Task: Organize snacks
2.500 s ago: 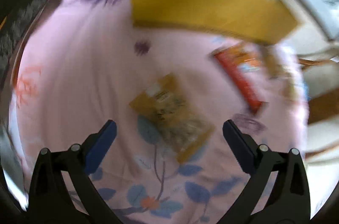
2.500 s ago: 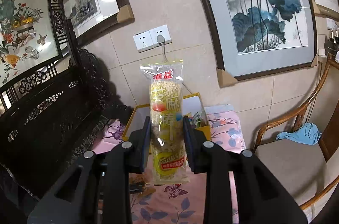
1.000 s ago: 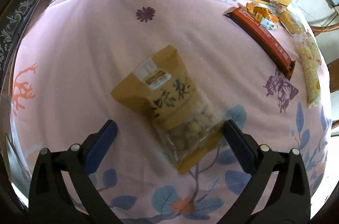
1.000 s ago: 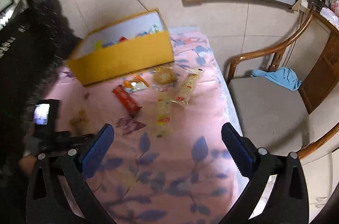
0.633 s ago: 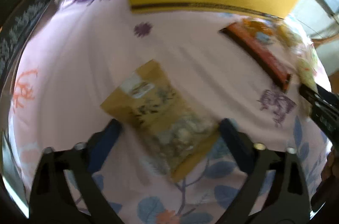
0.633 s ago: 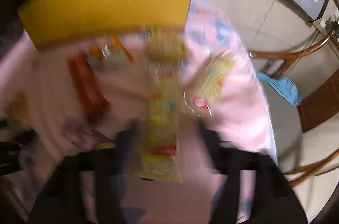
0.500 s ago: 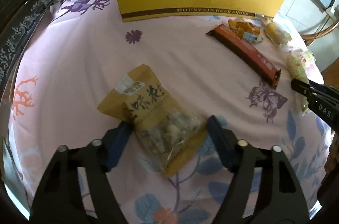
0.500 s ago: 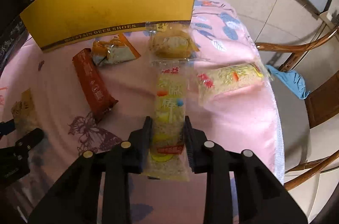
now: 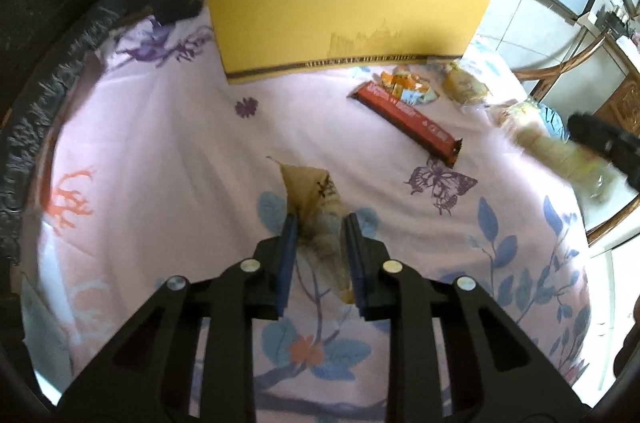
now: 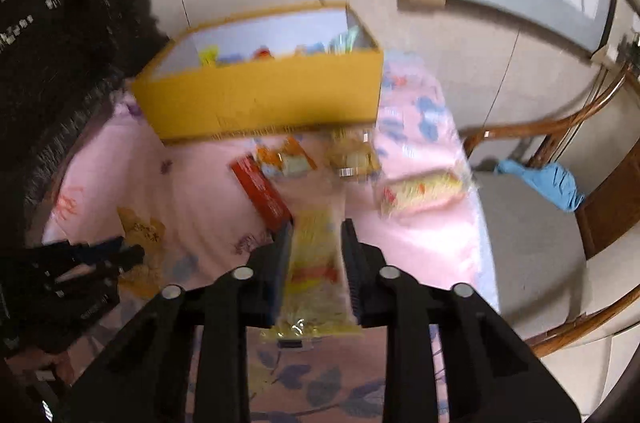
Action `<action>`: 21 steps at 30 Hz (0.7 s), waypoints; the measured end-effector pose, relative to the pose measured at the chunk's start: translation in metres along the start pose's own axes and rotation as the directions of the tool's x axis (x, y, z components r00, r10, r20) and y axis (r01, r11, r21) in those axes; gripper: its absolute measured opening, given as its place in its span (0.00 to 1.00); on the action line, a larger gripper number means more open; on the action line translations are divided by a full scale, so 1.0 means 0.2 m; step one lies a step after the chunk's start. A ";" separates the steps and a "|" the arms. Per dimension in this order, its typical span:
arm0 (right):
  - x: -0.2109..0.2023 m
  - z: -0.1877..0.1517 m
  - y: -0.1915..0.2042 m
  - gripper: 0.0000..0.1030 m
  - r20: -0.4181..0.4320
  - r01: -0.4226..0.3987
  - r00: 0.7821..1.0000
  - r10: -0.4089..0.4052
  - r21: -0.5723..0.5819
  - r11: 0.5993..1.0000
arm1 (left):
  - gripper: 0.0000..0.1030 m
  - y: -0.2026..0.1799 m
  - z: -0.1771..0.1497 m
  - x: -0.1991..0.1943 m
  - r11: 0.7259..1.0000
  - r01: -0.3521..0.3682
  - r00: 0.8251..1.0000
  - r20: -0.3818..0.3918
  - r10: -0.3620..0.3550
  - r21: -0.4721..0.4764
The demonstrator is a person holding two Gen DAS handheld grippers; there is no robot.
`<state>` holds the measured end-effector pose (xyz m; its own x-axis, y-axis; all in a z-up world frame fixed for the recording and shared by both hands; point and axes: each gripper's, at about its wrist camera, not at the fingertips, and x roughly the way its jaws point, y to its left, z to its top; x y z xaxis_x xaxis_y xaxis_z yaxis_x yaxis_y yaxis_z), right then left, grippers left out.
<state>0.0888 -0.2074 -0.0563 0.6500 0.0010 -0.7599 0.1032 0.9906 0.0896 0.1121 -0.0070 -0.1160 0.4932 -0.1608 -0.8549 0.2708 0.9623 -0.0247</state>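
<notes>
Part done: yellow box holds some snacks, left tool clamped on brown pouch, right tool closing on yellow packet; 4 snacks left on pink-clothed surface.

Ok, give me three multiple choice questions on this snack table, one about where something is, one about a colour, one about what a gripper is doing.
1. Where does the red bar lie?
A. inside the box
B. on the cloth in front of the box
C. on the chair

2. What colour is the box?
A. yellow
B. green
C. white

3. What is the left gripper doing?
A. standing wide open
B. clamping the red bar
C. clamping the brown pouch

Answers: 1 B, it lies flat on the pink cloth; 2 A, its outer walls are yellow; 3 C, the pouch sits pinched between the blue pads.
</notes>
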 end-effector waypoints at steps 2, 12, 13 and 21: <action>-0.10 0.02 0.00 0.25 0.043 -0.018 0.999 0.017 0.015 1.000 | 0.21 0.00 0.00 -0.07 1.000 0.000 1.000 0.017 -0.001 0.009; -0.11 -0.07 -0.05 0.79 -0.007 0.063 0.998 -0.063 0.035 0.997 | 0.29 0.09 -0.06 -0.14 0.999 -0.043 0.999 0.018 0.043 -0.006; -0.05 -0.11 -0.04 0.87 -0.030 0.068 0.997 -0.067 0.031 0.997 | 0.50 0.10 -0.08 -0.11 0.998 -0.067 0.998 -0.003 0.067 -0.006; 0.38 -0.31 0.07 0.94 -0.077 0.181 0.980 -0.183 -0.027 0.983 | 0.98 0.19 -0.14 0.16 0.967 -0.236 0.968 -0.109 0.226 -0.093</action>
<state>0.0924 -0.1844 -0.1521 0.5599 -0.1694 -0.8111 0.1985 0.9778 -0.0672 0.1151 0.0303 -0.1595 0.4489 0.0855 -0.8895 0.0684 0.9892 0.1296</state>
